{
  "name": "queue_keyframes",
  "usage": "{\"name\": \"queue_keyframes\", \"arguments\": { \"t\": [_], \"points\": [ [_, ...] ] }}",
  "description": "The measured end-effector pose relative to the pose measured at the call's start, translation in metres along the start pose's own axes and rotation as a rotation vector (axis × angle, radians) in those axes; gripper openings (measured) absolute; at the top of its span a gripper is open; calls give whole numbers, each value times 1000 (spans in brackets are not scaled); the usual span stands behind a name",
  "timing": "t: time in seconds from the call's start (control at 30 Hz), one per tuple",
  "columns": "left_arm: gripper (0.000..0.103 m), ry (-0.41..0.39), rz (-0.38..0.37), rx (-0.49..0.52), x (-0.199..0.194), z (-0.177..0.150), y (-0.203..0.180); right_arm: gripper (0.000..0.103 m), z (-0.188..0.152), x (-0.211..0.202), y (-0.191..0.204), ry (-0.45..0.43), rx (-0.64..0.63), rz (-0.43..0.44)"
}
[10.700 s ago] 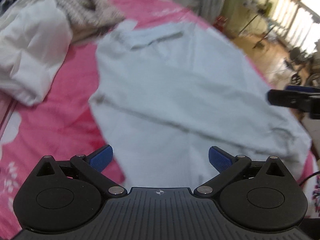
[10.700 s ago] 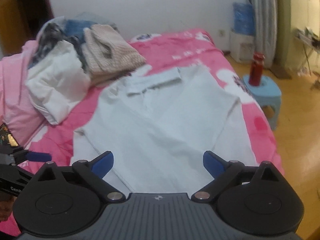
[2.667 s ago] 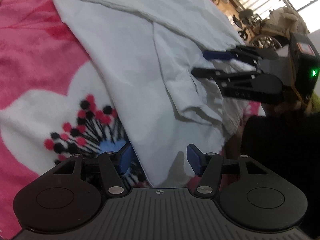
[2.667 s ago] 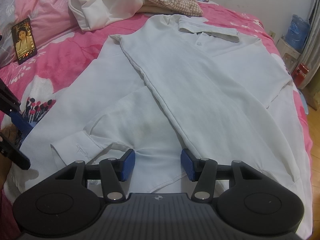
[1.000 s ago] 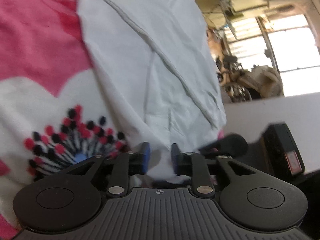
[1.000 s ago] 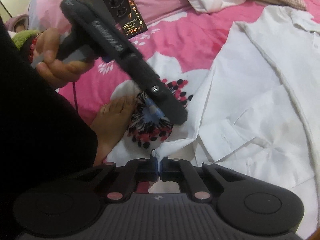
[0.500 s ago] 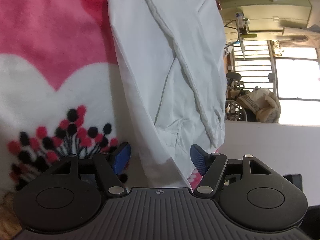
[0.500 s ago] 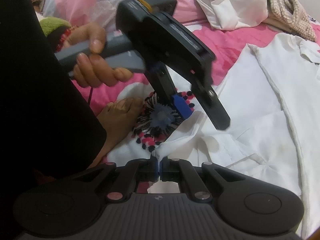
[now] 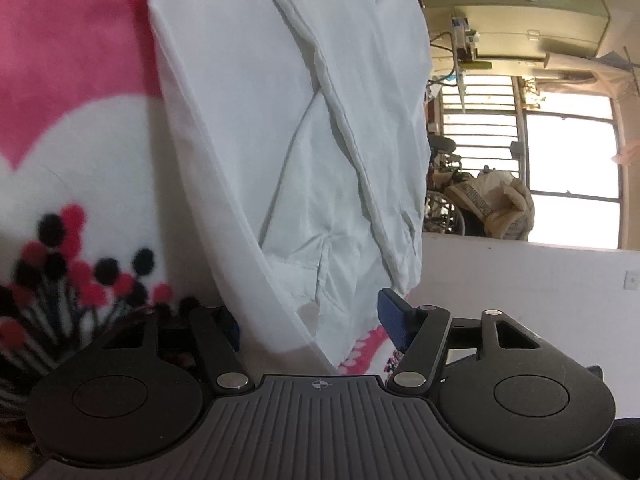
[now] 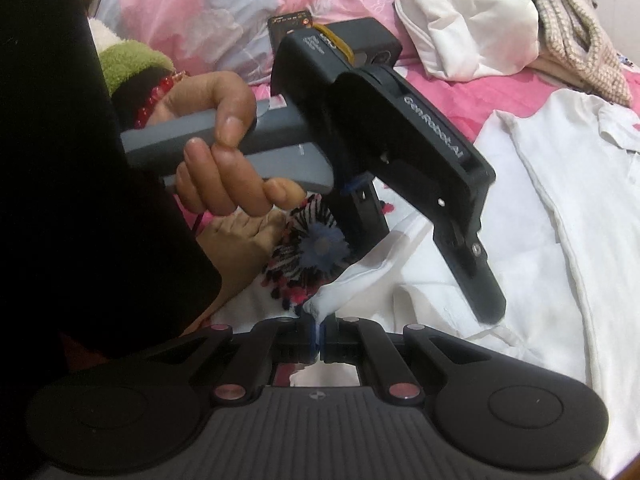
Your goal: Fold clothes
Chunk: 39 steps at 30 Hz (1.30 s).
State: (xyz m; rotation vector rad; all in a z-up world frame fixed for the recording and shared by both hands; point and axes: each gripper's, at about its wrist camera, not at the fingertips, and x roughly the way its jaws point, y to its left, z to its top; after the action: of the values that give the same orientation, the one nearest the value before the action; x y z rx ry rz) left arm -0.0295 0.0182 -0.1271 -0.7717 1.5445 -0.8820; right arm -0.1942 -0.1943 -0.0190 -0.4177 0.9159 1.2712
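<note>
Tongs, right (image 10: 319,338): your jaws are pressed together on a pinch of white fabric, the lower corner of the white shirt (image 10: 568,216), lifted slightly off the bed (image 10: 460,92).

Tongs, left (image 9: 310,326): your jaws stand wide apart, holding nothing; the shirt's hem corner lies between them, ungripped. Seen from the right wrist, this tool hangs just above the same corner, fingers pointing down.

Item 1, white shirt: spread flat on the pink floral bed, collar at the far end, 1 sleeve laid across the body along a diagonal crease.

Item 2, other clothes (image 10: 472,20): a white bundle and a knitted piece heaped at the head of the bed, well apart from the shirt.

Progress, judged: early. 1 sleeve appears folded in; the body is not yet folded lengthwise or doubled. You likely need a second grip on the hem with the left tongs before carrying the bottom edge toward the collar. The heap remains unfolded.
</note>
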Motion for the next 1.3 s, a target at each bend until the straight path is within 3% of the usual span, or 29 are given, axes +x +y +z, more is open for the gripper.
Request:
{"name": "queue_keyframes", "arguments": {
  "t": [0.07, 0.3, 0.43, 0.57, 0.67, 0.77, 0.83, 0.93, 1.1, 1.3],
  "points": [
    [51, 11, 6, -6, 3, -1, 1, 2, 0, 0, -2, -9, 14, 6],
    [38, 25, 53, 22, 5, -3, 2, 6, 3, -5, -18, -35, 102, 55],
    [32, 18, 62, 6, 1, -5, 7, 23, -3, -25, -60, -73, 326, 173],
    [31, 7, 81, 21, 1, -7, 3, 46, -27, -70, -103, -201, 524, 215],
    [31, 0, 104, 47, 1, -9, -1, 53, -57, -111, -143, -315, 703, 152],
    [31, -2, 119, 64, 1, -10, -4, 58, -99, -148, -189, -405, 894, -16],
    [32, -2, 125, 67, 0, -10, -4, 58, -125, -163, -217, -416, 986, -132],
    [32, -3, 130, 69, 0, -10, -4, 59, -153, -166, -249, -393, 1087, -238],
    [32, -4, 142, 73, -2, -11, -5, 59, -180, -144, -281, -368, 1204, -237],
    [32, -9, 154, 78, -1, -13, -9, 58, -202, -147, -284, -399, 1240, -200]
  ]
}}
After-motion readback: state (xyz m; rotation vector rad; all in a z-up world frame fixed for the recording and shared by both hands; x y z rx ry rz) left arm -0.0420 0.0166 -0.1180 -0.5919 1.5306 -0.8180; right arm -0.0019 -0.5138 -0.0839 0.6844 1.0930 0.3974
